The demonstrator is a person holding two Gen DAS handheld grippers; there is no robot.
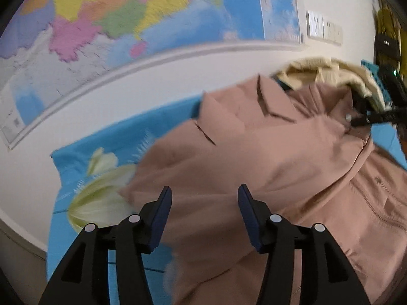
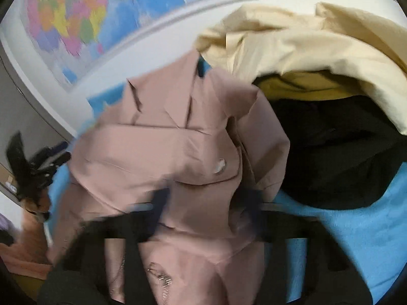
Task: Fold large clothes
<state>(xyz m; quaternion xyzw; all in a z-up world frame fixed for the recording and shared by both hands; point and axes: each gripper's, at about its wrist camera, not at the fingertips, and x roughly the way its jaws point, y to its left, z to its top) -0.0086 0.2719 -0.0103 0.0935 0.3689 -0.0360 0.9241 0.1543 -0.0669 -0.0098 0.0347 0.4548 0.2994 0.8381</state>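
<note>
A dusty-pink jacket (image 1: 254, 152) with a zip lies spread over a blue flower-print cloth (image 1: 106, 152). My left gripper (image 1: 204, 195) hovers over the jacket's lower part. It is open, with both blue pads clear of the fabric. At the far right of the left wrist view, my right gripper (image 1: 356, 120) pinches the jacket's upper edge, and the fabric puckers around its tips. In the right wrist view the right gripper (image 2: 206, 203) is blurred, with pink jacket (image 2: 178, 147) fabric and a snap button between its fingers.
A cream garment (image 2: 292, 40) and a black garment (image 2: 330, 152) are piled beyond the jacket on the blue cloth (image 2: 356, 228). A large coloured map (image 1: 127, 12) and wall switches (image 1: 323, 28) are on the white wall behind.
</note>
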